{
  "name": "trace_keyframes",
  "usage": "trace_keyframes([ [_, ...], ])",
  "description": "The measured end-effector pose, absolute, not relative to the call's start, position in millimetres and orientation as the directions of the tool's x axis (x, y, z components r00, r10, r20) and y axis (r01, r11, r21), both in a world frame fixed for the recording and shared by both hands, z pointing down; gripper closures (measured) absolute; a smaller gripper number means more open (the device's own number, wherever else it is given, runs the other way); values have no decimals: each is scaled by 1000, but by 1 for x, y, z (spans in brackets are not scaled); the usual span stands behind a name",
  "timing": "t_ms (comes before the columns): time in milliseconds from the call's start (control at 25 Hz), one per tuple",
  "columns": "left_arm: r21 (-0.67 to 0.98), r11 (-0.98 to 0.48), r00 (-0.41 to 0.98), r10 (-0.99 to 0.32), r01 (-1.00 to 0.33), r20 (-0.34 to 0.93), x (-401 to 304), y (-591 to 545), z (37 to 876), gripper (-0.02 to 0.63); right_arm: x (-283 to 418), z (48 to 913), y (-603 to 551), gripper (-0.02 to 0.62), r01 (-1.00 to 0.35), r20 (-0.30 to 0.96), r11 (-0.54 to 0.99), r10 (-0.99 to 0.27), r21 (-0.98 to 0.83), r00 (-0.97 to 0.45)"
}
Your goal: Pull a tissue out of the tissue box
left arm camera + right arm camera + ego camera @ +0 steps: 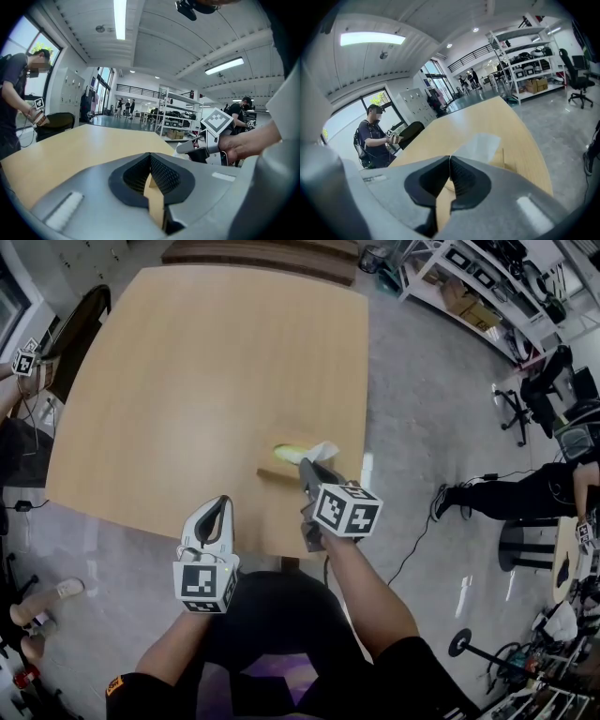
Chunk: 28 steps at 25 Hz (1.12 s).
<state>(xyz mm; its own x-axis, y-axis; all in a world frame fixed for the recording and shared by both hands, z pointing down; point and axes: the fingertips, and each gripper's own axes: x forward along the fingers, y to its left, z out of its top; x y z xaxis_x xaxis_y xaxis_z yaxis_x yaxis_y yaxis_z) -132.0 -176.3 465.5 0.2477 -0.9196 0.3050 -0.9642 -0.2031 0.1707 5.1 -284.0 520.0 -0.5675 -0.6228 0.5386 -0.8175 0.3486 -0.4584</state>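
Head view gives us the worktop (187, 381), with the tissue box (278, 472) near its 5 o'clock edge. At the box's 8 o'clock, our left gripper (223, 502) has its jaws together, empty. Our right gripper's (306, 465) jaws are closed on the tissue (324, 450).

Grey concrete floor (422, 381) is spreading around the pale wooden surface (206, 381) — metal shelving (520, 65) is lining the far side, strip lights (120, 18) are glowing overhead, tall windows (347, 119) are letting in daylight.

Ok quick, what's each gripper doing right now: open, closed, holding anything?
Left gripper: closed, holding nothing.
Right gripper: closed, apparently pinching the tissue.
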Motion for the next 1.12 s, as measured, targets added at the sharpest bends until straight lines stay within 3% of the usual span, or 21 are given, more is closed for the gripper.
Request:
trace_keyframes([
  [440, 179, -192, 239, -924, -965, 297, -132, -171, 462, 589, 6, 486, -285, 601, -806, 469, 388, -665, -447, -581],
  [1120, 189, -183, 231, -933, -965, 277, -134, -156, 460, 589, -15, 377, -265, 601, -708, 222, 540, -702, -454, -677],
])
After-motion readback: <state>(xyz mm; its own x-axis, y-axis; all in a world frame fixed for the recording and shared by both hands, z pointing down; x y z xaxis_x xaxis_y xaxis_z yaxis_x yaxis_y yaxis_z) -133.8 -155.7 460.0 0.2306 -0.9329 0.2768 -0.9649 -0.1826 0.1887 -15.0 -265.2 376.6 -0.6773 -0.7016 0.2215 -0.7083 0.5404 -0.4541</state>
